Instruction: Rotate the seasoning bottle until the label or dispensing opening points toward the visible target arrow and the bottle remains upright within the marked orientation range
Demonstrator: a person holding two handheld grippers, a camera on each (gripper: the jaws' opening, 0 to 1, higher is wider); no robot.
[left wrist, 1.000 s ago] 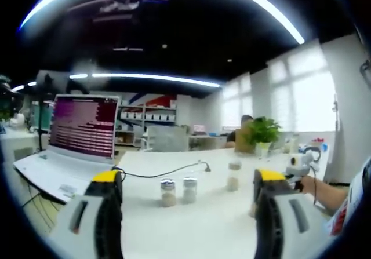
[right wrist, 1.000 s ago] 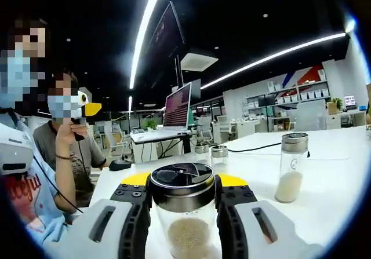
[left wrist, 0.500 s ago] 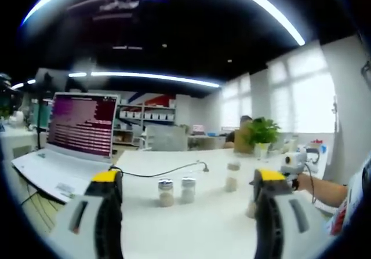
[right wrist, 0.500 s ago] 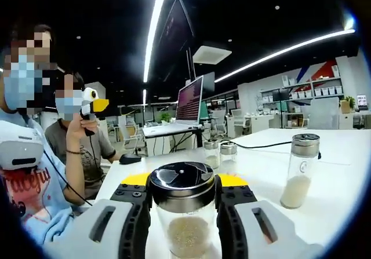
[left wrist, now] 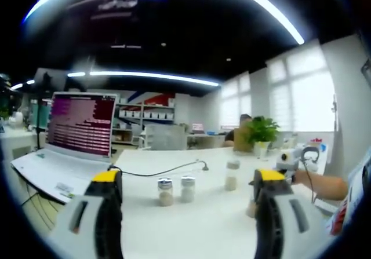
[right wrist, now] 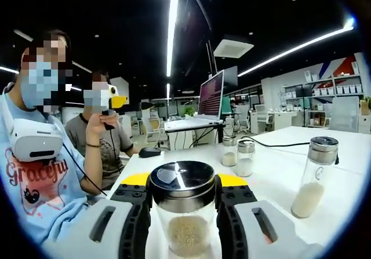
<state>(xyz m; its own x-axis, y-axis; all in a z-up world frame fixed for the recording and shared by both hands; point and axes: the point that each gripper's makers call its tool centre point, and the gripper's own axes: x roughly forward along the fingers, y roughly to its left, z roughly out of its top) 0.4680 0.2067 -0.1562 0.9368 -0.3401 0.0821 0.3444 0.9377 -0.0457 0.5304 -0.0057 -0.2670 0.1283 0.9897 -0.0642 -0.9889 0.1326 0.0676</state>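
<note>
While the right tool clamps the seasoning bottle upright below its lid | left tool gapes, holding nothing | white table | two small shakers beyond | taller bottle | laptop farthest back.

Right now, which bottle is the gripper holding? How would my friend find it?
On the white table, look nearest the camera, between the yellow-tipped jaws of the right gripper. The seasoning bottle there is clear glass with pale grains and a shiny dark lid. The other bottles stand untouched.
</note>
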